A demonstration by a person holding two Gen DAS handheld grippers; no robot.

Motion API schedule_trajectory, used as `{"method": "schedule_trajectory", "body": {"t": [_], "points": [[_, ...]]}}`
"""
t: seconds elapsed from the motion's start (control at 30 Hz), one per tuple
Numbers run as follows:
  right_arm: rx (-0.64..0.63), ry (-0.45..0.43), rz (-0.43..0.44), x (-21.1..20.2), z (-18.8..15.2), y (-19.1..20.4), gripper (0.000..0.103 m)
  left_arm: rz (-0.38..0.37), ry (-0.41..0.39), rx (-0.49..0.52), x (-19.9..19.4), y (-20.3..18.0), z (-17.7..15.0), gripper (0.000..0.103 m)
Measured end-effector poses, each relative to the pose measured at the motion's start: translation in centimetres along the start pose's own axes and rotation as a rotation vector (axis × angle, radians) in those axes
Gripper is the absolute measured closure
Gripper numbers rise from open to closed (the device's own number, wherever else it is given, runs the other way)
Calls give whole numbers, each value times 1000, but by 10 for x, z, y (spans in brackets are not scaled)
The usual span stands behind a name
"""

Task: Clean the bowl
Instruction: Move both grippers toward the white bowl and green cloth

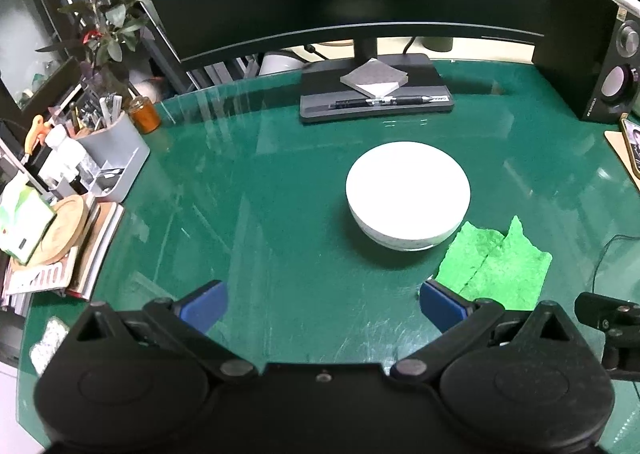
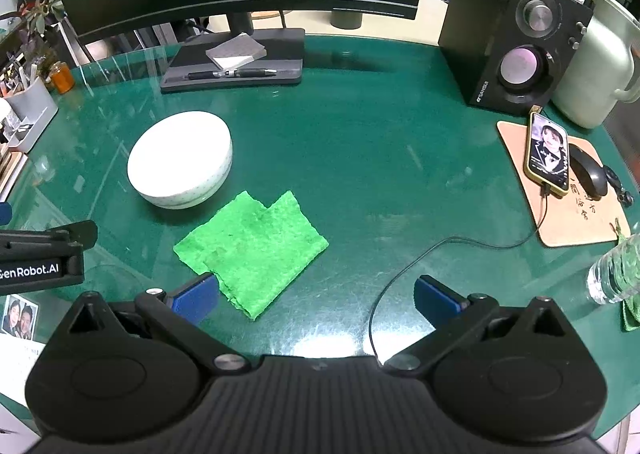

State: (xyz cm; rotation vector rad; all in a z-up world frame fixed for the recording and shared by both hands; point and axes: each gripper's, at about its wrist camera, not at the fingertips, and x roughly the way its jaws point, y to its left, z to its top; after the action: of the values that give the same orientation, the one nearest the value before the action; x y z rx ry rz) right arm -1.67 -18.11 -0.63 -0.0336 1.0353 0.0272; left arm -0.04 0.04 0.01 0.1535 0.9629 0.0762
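Green glass desktop (image 2: 380, 158) is carrying a white bowl (image 1: 408, 194) with a green cloth (image 2: 252, 250) lying just beside it. Both the left gripper (image 1: 322, 306) and the right gripper (image 2: 316, 298) are hanging spread and empty, the cloth sitting nearer the right one's jaws and the bowl lying ahead of the left.

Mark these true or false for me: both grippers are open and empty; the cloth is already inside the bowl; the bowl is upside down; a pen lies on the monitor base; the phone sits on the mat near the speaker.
1. Both hand-held grippers, left and right, are open and empty. True.
2. The green cloth is in the white bowl. False: it lies flat on the table beside it.
3. The bowl is upside down. False: it stands upright.
4. A pen lies on the monitor base. True.
5. The phone sits on the mat. True.
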Motion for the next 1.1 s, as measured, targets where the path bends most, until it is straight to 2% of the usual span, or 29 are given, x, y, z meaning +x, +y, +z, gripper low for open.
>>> {"method": "schedule_trajectory", "body": {"t": [0.23,0.3,0.4,0.6,0.7,0.87,0.97,1.1], "points": [[4,2,24,-3,4,0,0,9,-58,33,-2,3,-2,0],[15,-27,18,-4,5,-3,0,11,-74,42,-2,4,-2,0],[19,-76,-12,-5,3,-8,0,-22,-64,51,4,5,4,0],[-15,11,9,16,2,-6,0,-30,7,55,28,-3,7,0],[-7,10,24,16,1,-3,0,-42,11,52,25,-2,6,0],[4,-35,24,9,5,2,0,-60,11,27,21,-1,8,0],[13,-57,31,4,7,2,0,-98,28,24,20,0,9,0],[35,-95,81,0,8,-3,0,-100,11,46,23,0,6,0]]}}
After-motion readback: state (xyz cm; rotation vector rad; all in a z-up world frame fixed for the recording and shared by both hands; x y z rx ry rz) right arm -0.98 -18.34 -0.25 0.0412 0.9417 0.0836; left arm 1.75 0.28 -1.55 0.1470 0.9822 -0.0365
